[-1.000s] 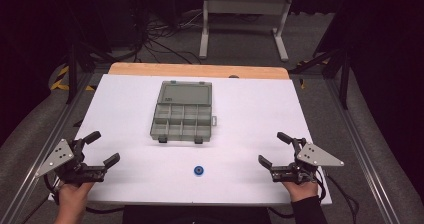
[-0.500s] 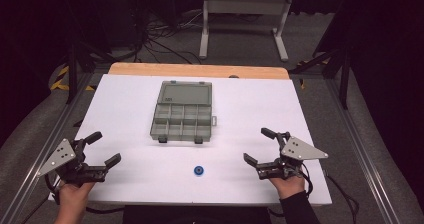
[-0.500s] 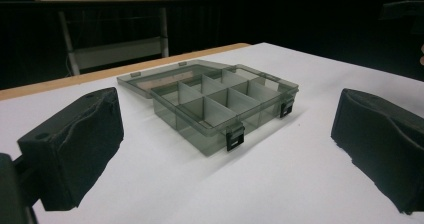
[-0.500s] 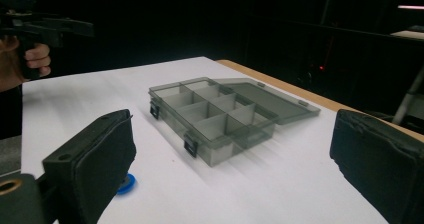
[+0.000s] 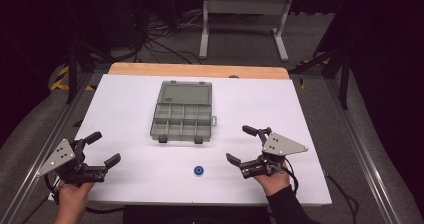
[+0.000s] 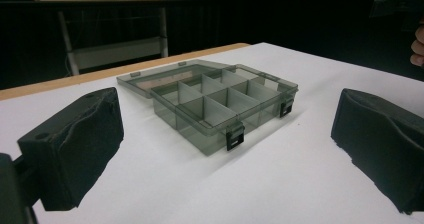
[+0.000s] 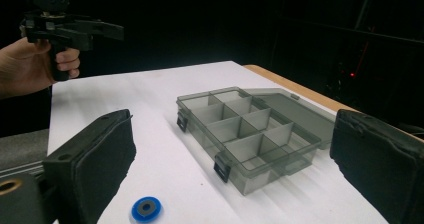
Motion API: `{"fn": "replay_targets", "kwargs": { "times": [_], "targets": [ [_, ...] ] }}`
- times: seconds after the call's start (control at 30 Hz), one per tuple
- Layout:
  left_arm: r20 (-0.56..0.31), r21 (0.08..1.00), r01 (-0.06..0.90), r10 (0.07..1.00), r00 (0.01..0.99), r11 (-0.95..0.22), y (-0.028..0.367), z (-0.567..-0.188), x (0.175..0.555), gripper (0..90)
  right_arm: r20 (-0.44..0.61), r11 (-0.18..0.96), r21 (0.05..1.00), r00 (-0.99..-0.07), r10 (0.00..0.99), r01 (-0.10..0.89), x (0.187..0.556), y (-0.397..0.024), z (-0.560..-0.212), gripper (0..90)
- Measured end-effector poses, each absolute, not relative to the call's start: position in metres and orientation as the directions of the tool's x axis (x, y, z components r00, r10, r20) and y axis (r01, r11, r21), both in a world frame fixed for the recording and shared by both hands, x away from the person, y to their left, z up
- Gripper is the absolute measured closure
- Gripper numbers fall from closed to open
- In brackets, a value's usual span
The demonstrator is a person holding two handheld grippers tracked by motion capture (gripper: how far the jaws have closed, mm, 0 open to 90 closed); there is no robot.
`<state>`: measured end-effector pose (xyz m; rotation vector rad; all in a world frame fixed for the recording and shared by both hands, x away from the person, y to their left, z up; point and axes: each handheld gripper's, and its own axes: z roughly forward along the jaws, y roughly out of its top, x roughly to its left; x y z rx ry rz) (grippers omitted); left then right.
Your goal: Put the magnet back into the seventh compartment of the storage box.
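Note:
A grey see-through compartment box [image 5: 183, 113] lies open in the middle of the white table, its lid folded back away from me; it also appears ahead in the left gripper view [image 6: 215, 102] and the right gripper view [image 7: 252, 132]. A small blue ring [image 5: 199, 170] rests near the front edge, and shows low in the right gripper view [image 7: 146, 208]. My left gripper [image 5: 103, 149] is open at the front left, nothing between its jaws. My right gripper [image 5: 244, 145] is open to the right of the ring, with nothing in it.
The white table top [image 5: 125, 109] ends in a wooden strip [image 5: 200, 70] at the far side. Metal rails run along both sides. A stand with cables stands on the floor beyond.
My right gripper has moved left across the table, closer to the blue ring and the box. The left gripper has stayed in place.

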<state>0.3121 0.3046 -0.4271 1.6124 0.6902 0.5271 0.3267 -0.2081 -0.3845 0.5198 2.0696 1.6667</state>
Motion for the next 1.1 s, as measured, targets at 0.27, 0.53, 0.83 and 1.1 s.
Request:
{"fn": "replay_targets", "kwargs": {
  "times": [0.27,0.53,0.83,1.1],
  "targets": [
    [-0.042,0.987,0.139,0.692,0.721,-0.085,0.304,-0.427,0.312,0.7,-0.054,0.190,0.981,-0.874,0.482,0.045,0.330,-0.197,-0.384,4.4],
    [-0.039,0.987,0.137,0.690,0.723,-0.087,0.304,-0.427,0.312,0.7,-0.050,0.191,0.981,-0.893,0.448,0.041,0.332,-0.188,-0.383,4.4],
    [-0.045,0.986,0.142,0.690,0.723,-0.085,0.304,-0.428,0.313,0.7,-0.057,0.207,0.978,-0.912,0.407,0.032,0.333,-0.181,-0.380,4.6],
    [-0.045,0.986,0.143,0.691,0.721,-0.085,0.305,-0.428,0.313,0.7,-0.002,0.219,0.971,-0.914,0.407,0.096,0.338,-0.172,-0.378,2.2]
  ]
}}
